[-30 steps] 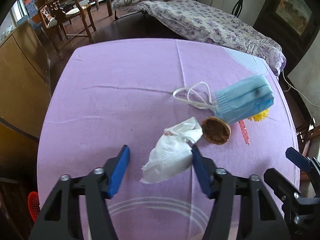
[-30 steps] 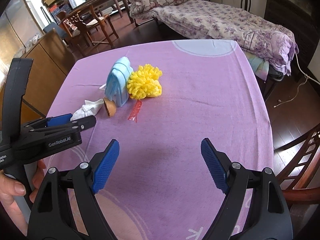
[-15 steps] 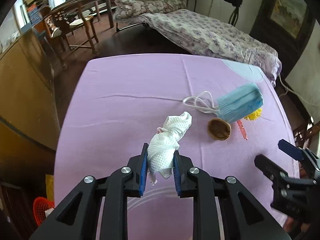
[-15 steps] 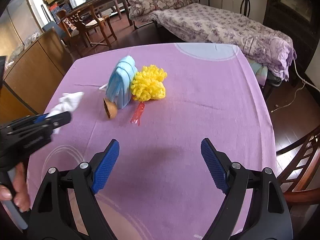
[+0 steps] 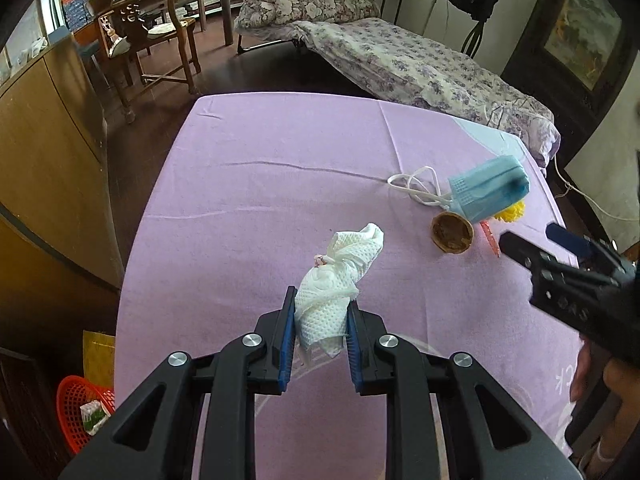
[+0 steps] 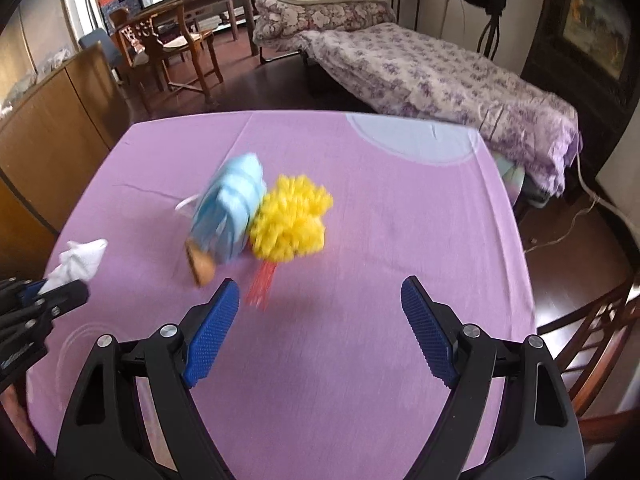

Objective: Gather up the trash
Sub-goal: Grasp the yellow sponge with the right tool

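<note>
My left gripper (image 5: pixel 320 320) is shut on a crumpled white paper towel (image 5: pixel 336 292), held a little above the purple tablecloth (image 5: pixel 260 200). The same towel (image 6: pixel 80 258) shows at the left of the right wrist view. Farther right lie a blue face mask (image 5: pixel 488 192) with white loops, a brown shell-like cup (image 5: pixel 452 234), a red wrapper strip (image 5: pixel 491 236) and a yellow pompom (image 6: pixel 290 218). My right gripper (image 6: pixel 320 320) stands open over bare cloth, just short of the red wrapper (image 6: pixel 260 284) and the mask (image 6: pixel 232 208).
A red basket (image 5: pixel 76 408) with a carton in it stands on the floor at the left, beside a wooden cabinet (image 5: pixel 44 152). A flowered bed (image 6: pixel 432 76) and wooden chairs (image 5: pixel 152 40) stand beyond the table. Another chair (image 6: pixel 592 328) is at the right edge.
My left gripper closed on the paper towel and lifted it off the cloth, drawing back to the left. My right gripper moved forward toward the mask and pompom, still open.
</note>
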{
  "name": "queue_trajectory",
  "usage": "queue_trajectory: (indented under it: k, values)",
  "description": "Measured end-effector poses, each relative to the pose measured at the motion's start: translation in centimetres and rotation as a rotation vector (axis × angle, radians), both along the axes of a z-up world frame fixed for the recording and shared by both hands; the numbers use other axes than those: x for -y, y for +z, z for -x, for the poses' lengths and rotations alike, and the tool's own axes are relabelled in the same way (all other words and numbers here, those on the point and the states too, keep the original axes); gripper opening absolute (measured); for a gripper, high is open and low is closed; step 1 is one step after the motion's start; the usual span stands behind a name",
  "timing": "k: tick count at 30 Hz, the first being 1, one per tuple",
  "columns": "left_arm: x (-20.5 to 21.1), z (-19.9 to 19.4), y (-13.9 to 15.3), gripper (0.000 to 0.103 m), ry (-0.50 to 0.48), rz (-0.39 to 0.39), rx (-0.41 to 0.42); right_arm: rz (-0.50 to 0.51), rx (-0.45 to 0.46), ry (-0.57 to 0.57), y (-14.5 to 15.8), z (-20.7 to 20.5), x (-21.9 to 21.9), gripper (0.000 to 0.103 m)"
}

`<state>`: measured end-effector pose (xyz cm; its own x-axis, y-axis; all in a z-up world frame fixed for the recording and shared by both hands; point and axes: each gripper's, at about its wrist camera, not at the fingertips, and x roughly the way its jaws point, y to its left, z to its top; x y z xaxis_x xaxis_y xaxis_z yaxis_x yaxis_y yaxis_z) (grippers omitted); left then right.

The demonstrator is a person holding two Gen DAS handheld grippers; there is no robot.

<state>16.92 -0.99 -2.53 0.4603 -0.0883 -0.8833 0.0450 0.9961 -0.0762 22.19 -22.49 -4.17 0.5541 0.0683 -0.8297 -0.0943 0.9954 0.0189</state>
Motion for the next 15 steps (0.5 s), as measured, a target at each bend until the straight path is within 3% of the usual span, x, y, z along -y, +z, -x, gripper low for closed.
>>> queue_trajectory:
  k: [5, 13, 15]
  values:
    - [-0.3, -0.3, -0.1, 0.022, 0.01, 0.003, -0.002, 0.082, -0.02, 0.023, -0.9, -1.5, -1.3, 0.072]
    - [-0.1, -0.4, -0.4, 0.022, -0.013, -0.001, -0.009, 0.061, 0.002, 0.057, -1.2, -3.2, -2.1, 0.07]
    - [0.0, -0.5, -0.5, 0.022, -0.014, -0.009, -0.009, 0.041, 0.004, 0.06, -1.2, -3.4, -2.0, 0.058]
